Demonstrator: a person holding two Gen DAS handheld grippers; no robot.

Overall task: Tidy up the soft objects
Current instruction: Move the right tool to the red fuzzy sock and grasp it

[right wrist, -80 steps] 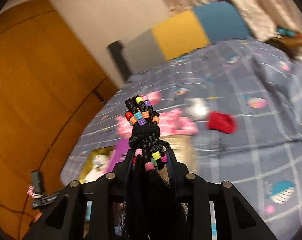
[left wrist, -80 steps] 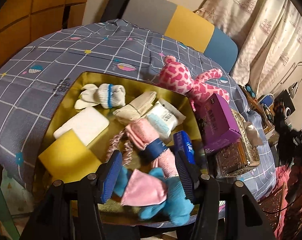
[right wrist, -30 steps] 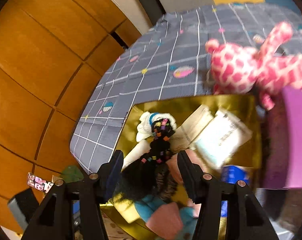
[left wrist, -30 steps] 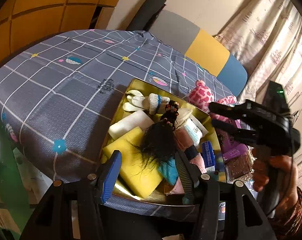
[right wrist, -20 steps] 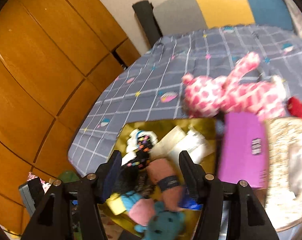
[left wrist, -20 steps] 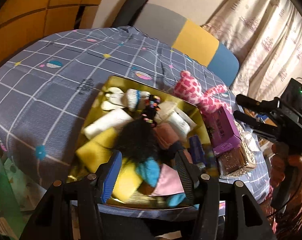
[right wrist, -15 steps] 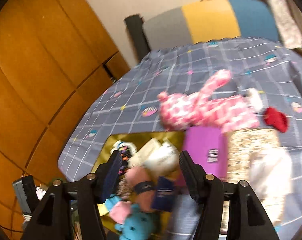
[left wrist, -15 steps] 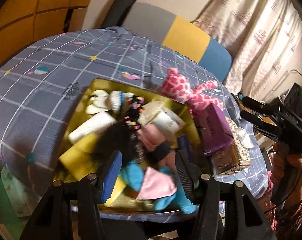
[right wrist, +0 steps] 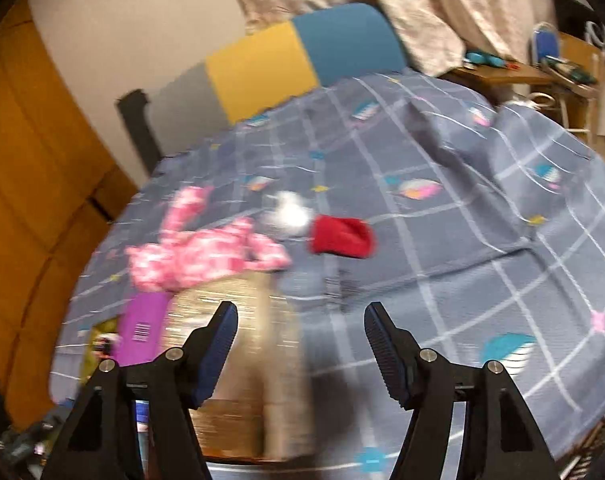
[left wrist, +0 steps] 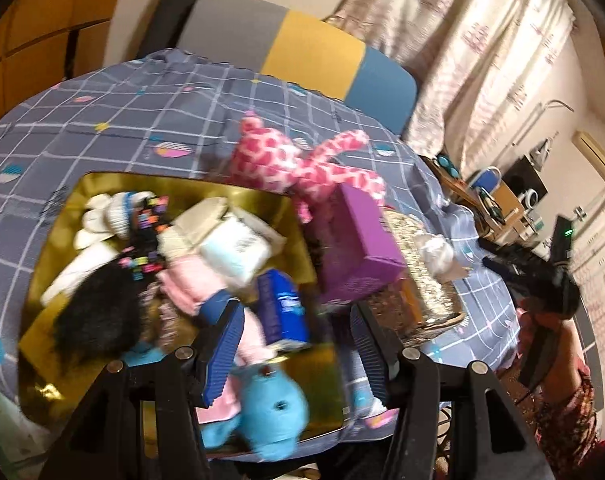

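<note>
Black beaded wig (left wrist: 114, 284) lies lengthwise, beads toward tray's (left wrist: 238, 196) far edge.

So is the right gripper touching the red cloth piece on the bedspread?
Apart. The right wrist view shows the right gripper, jaws opening and empty, with bedspread between it and the red cloth piece.

Home bedroom: quilted bed (right wrist: 442, 240), curtains (left wrist: 482, 52)

At upper centre of your left view, a grey, yellow and blue chair back (left wrist: 314, 56) stands behind the checked tablecloth (left wrist: 150, 108). Patterned curtains (left wrist: 482, 52) fill your upper right; wood panelling (right wrist: 30, 168) lines the right view's left edge.
</note>
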